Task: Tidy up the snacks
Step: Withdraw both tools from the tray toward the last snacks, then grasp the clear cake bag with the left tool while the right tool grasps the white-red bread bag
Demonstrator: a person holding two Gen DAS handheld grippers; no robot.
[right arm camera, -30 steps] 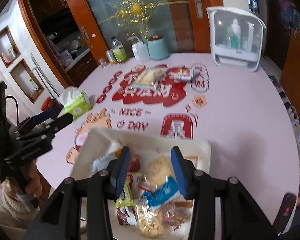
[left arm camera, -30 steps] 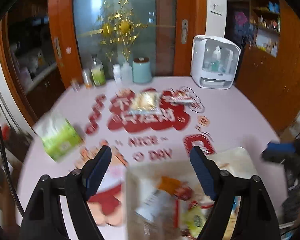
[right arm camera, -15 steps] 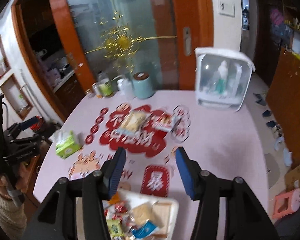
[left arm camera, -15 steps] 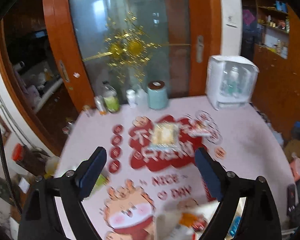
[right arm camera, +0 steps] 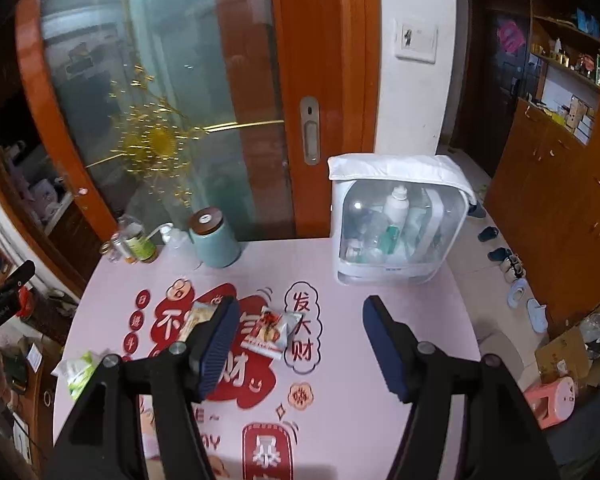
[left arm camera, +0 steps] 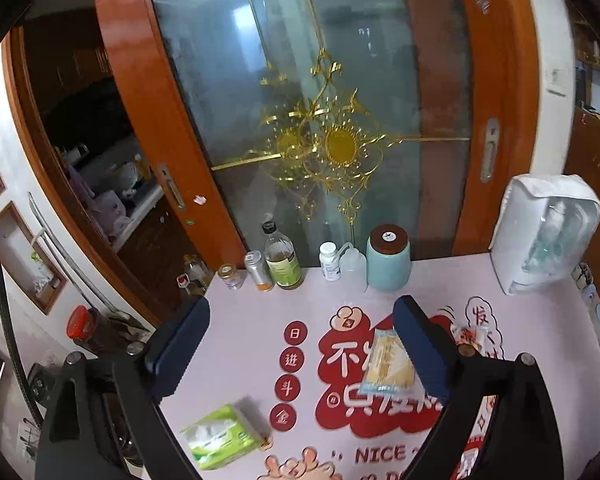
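The left claw [left arm camera: 300, 344], black-armed with dark blue ribbed pads, is seen spread wide in the lower half of the left wrist view, and nothing is held between its fingers. The right claw [right arm camera: 296, 344] is likewise held wide apart and empty in the lower half of the right wrist view.

Two snacks are seen lying on the pink round tabletop [right arm camera: 400, 312], which is printed with red and white cartoon artwork. A clear flat packet of pale yellow biscuits [left arm camera: 386, 364] is placed on the red printed patch at lower right centre of the left wrist view, partly hidden behind the right finger of the left claw. A white and red foil snack packet [right arm camera: 272, 332] is seen at centre of the right wrist view, just beside the biscuit packet; its print is too small to be read.

On the tabletop print, "NICE" can be read at the bottom of the left wrist view, with Chinese characters in red roundels beside it.

A green and white soft tissue pack [left arm camera: 220, 436] is found at lower left. Along the far edge, bottles, a white pill jar and a pale teal ceramic canister with a brown lid [left arm camera: 388, 258] are lined up, and a white plastic cabinet with a clear door [right arm camera: 396, 220] is stood at right.
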